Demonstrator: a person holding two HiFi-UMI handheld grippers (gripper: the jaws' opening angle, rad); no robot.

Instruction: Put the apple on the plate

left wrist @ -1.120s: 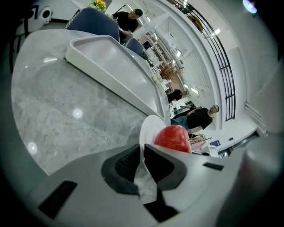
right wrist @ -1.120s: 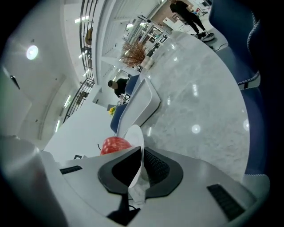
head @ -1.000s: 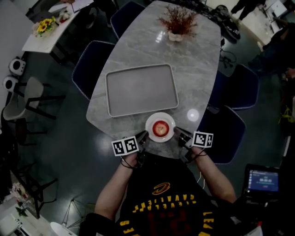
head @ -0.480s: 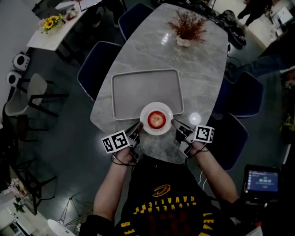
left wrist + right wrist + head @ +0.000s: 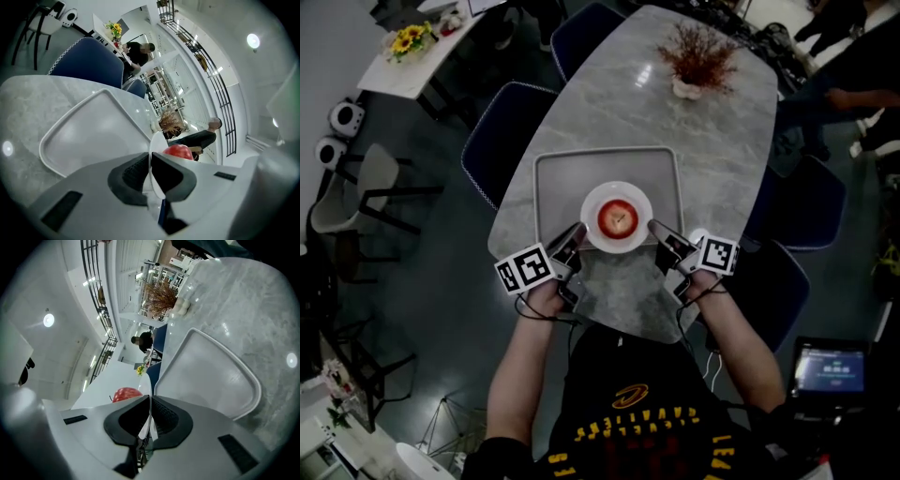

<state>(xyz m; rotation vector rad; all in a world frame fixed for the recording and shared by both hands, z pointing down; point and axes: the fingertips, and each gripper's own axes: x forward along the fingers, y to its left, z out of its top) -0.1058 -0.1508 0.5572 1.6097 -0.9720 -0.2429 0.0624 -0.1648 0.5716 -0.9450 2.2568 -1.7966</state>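
Observation:
A red apple (image 5: pixel 617 218) lies on a white plate (image 5: pixel 591 208) that hangs over the near part of a grey tray (image 5: pixel 558 173). My left gripper (image 5: pixel 578 232) grips the plate's left rim, its jaws still closing on the thin edge. My right gripper (image 5: pixel 656 230) is shut on the right rim. In the left gripper view the rim (image 5: pixel 151 154) runs between the dark pads, the apple (image 5: pixel 178 151) behind them and the tray (image 5: pixel 93 136) beyond. In the right gripper view the rim (image 5: pixel 149 401) sits in the pads, the apple (image 5: pixel 125 393) to their left and the tray (image 5: pixel 206 376) to their right.
The tray lies on a grey marble table (image 5: pixel 619 94), with a vase of dried flowers (image 5: pixel 701 56) at its far end. Blue chairs (image 5: pixel 502 131) (image 5: pixel 811 202) flank the table. A screen (image 5: pixel 827 370) glows at the lower right. A person stands at the upper right.
Both grippers have carried the plate with the apple away from the table's near edge and up, so it now hangs over the tray.

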